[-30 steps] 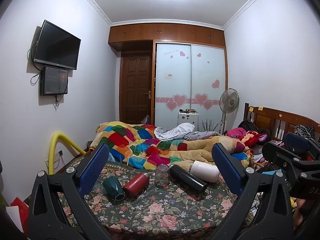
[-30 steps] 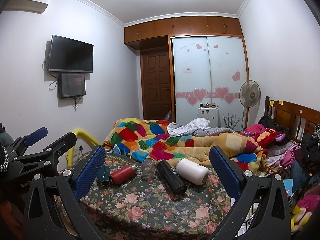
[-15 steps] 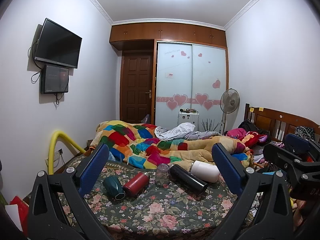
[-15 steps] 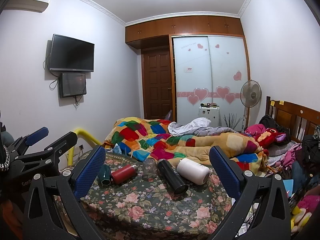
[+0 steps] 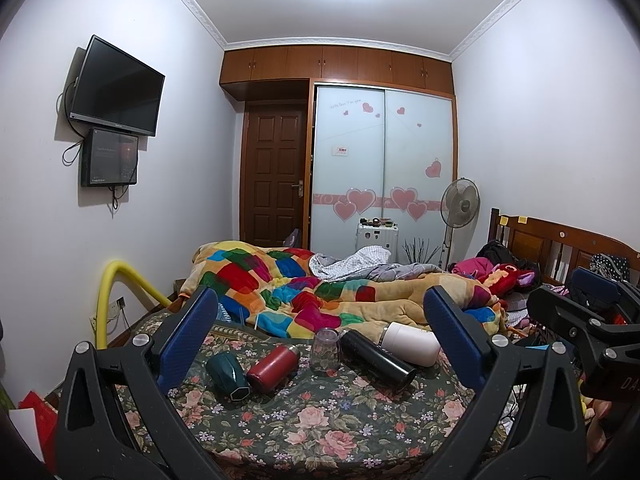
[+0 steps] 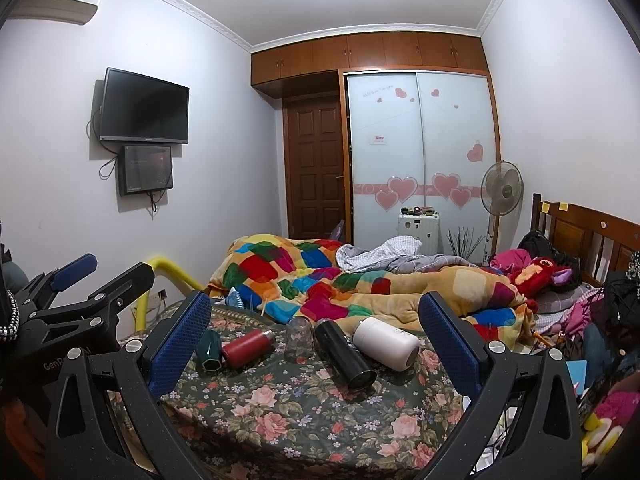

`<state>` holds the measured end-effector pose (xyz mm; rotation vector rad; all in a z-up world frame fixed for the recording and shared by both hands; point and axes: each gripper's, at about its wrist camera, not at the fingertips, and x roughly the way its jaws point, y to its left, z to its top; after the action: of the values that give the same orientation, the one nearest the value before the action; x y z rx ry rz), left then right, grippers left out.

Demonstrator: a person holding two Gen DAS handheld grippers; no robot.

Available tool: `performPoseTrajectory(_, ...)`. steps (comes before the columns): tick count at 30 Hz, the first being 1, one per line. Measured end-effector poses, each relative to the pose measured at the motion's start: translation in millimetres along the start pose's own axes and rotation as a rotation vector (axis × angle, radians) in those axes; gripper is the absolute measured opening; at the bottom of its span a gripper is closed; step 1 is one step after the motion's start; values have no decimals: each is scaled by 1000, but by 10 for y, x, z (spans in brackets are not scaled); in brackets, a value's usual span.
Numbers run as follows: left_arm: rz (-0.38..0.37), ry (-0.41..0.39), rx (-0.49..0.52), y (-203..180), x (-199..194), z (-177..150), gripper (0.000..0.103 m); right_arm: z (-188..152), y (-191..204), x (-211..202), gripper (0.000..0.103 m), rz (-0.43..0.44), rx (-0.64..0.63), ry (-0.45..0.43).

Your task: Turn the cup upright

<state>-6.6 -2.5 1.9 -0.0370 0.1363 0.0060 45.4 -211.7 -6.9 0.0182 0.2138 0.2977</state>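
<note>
Your clear cup [image 5: 325, 350] [image 6: 299, 337] stands on end on the floral surface [image 5: 320, 420] [image 6: 304, 408], long axis vertical, apparently mouth down, though its clear walls make that hard to confirm. Around it you have four vessels lying on their sides: one green cup [image 5: 228, 376] [image 6: 211, 351], one red bottle [image 5: 273, 369] [image 6: 246, 348], one black bottle [image 5: 376, 360] [image 6: 345, 357] and one white bottle [image 5: 410, 343] [image 6: 386, 343]. Both your left claw [image 5: 320, 340] and right claw [image 6: 314, 340] are spread wide and hold nothing, and the cup sits ahead of each, midway between the blue pads, untouched.
</note>
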Motion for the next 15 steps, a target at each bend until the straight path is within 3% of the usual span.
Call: performPoseTrajectory(15,11,29,-16,36,142,-81,103,-59,-36,129,103,-5,1,23)
